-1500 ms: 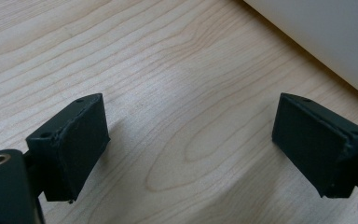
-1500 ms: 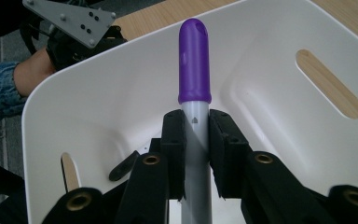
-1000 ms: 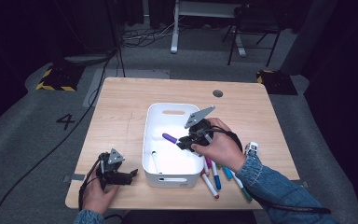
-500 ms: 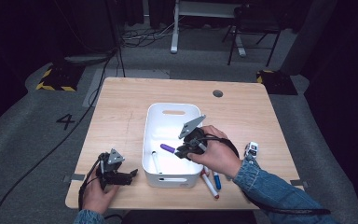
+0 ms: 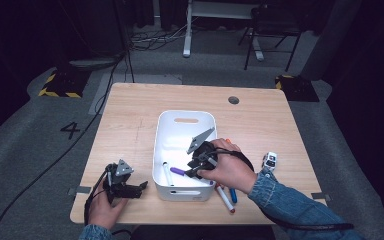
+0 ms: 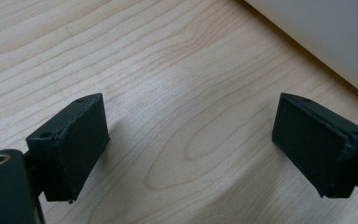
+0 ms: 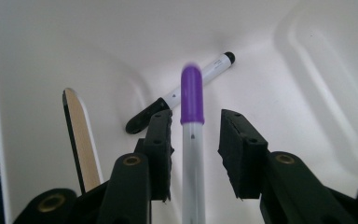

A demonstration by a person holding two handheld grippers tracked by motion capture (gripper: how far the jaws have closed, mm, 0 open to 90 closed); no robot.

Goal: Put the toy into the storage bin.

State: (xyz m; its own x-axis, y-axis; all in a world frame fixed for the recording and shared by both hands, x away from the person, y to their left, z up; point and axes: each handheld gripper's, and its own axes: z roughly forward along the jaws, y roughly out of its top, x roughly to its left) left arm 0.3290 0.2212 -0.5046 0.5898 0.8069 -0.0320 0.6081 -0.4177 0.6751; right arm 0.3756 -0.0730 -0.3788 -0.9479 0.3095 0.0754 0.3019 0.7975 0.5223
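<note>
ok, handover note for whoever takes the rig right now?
Right gripper: over the white bin, jaws just opening, purple-capped marker between them, pads off it.
Left gripper: open, nothing between the jaws, low over the table left of the bin.
Done: black-capped marker lies in the bin.
Left: markers on the table right of the bin.

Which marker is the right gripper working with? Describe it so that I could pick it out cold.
Find the white bin in the middle of the table. Inside, near its front end, the right gripper has just been opening its jaws, and a marker lies between them with gaps on both sides. It has a purple cap, unlike the black-capped marker lying behind it.
</note>
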